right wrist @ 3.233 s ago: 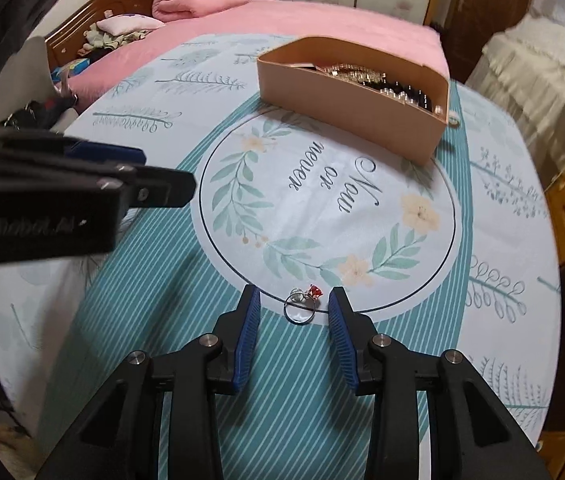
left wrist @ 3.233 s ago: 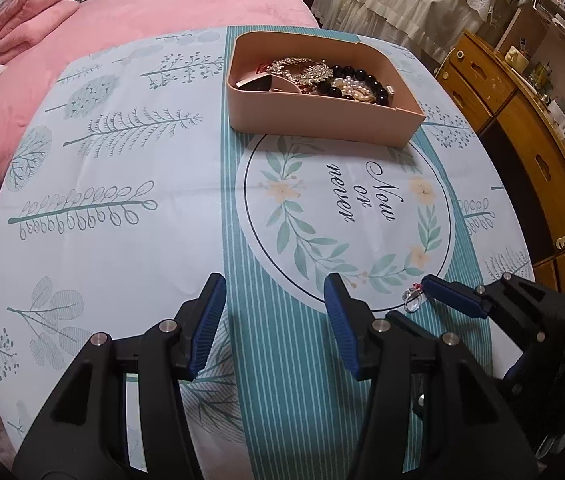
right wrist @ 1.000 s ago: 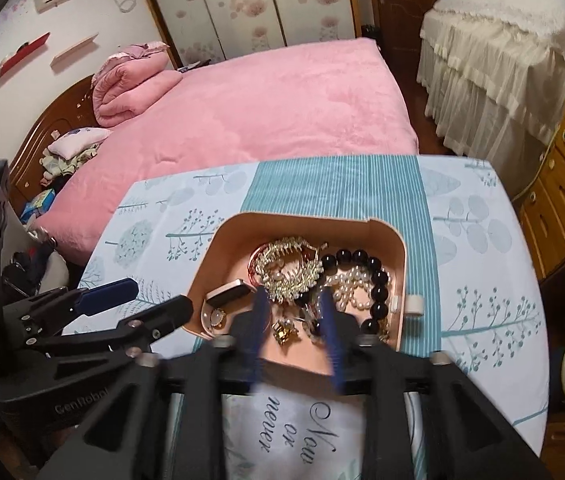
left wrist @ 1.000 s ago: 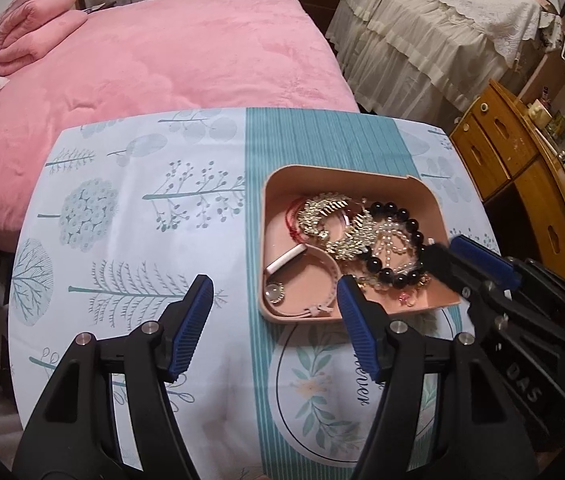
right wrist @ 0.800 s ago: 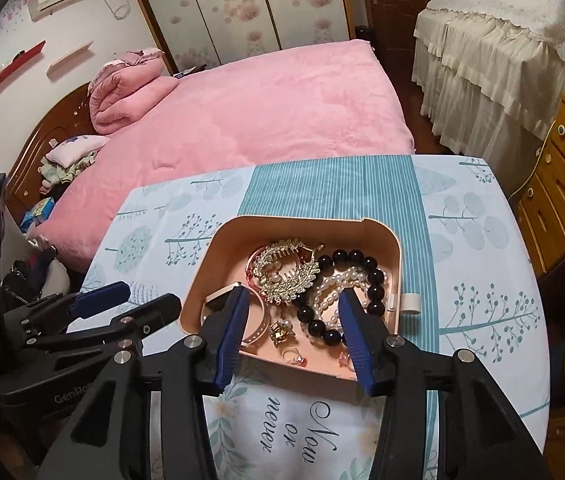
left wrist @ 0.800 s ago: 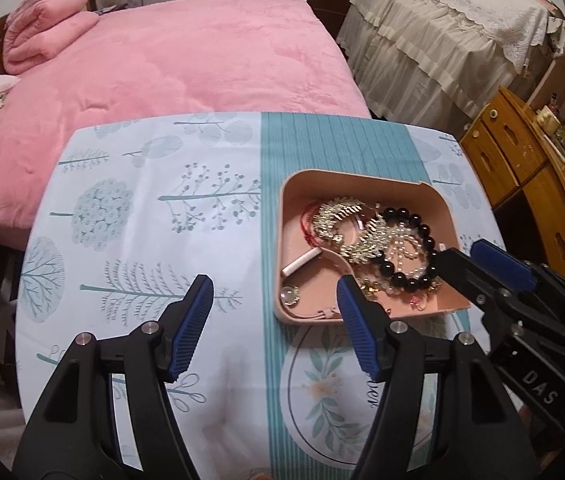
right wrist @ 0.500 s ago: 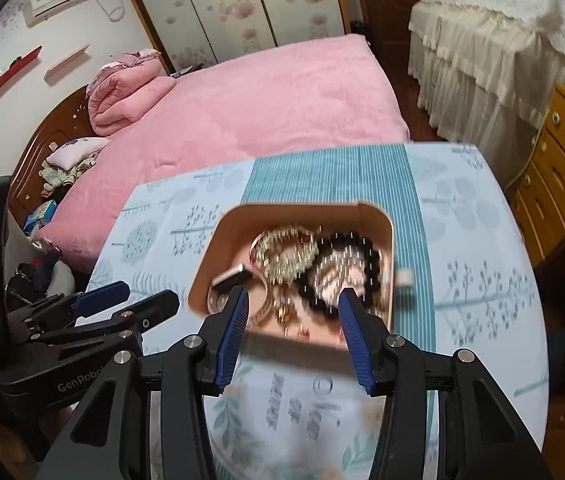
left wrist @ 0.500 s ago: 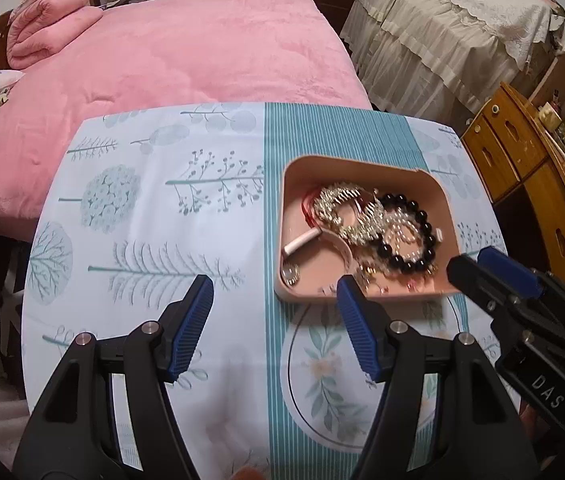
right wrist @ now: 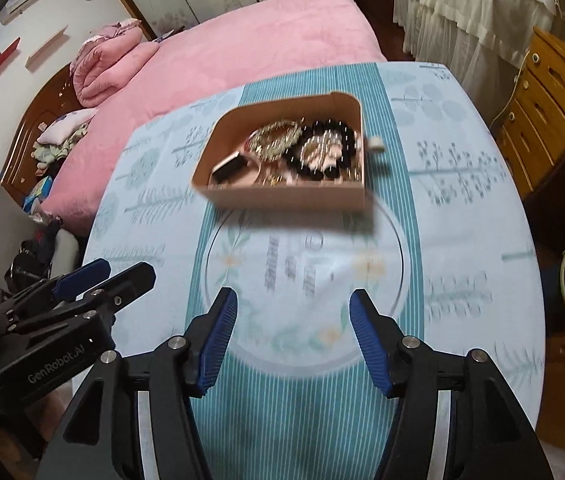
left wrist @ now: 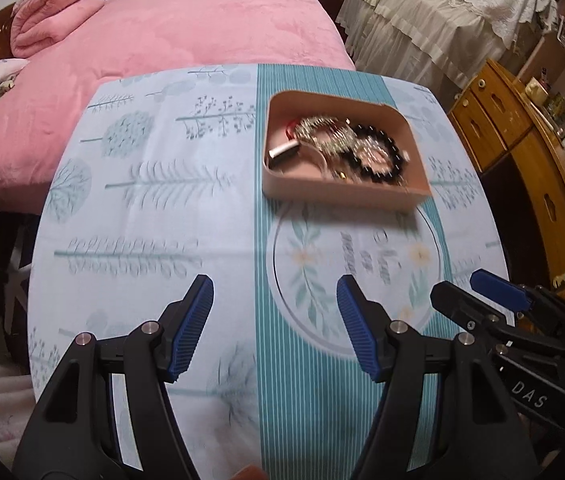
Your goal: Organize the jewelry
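Left wrist view: two sets of tongs show. The left tongs [left wrist: 274, 316] hang over the near part of the tablecloth [left wrist: 154, 216] with their blue pads wide apart and nothing between them. The right tongs [left wrist: 478, 292] reach in from the right edge; their opening cannot be judged here. One pink tray [left wrist: 342, 188] sits on the far half of the cloth, just beyond the printed wreath [left wrist: 354, 264]. In it lie one black bead bracelet [left wrist: 382, 156], a blurred gold and pearl tangle [left wrist: 326, 136], and one small white tube [left wrist: 284, 150]. Half a second ago the tray lay closer and lower in this view; both tongs have since pulled back toward the near edge. One pink bed [left wrist: 186, 28] stands behind the table.

Right wrist view: the right tongs [right wrist: 292, 334] are spread wide and empty above the wreath [right wrist: 302, 276]. The left tongs [right wrist: 102, 276] show at the left. The tray [right wrist: 282, 194] holds the bracelet [right wrist: 318, 152] and the tangle [right wrist: 276, 138]; the ring seen earlier is too blurred to pick out.
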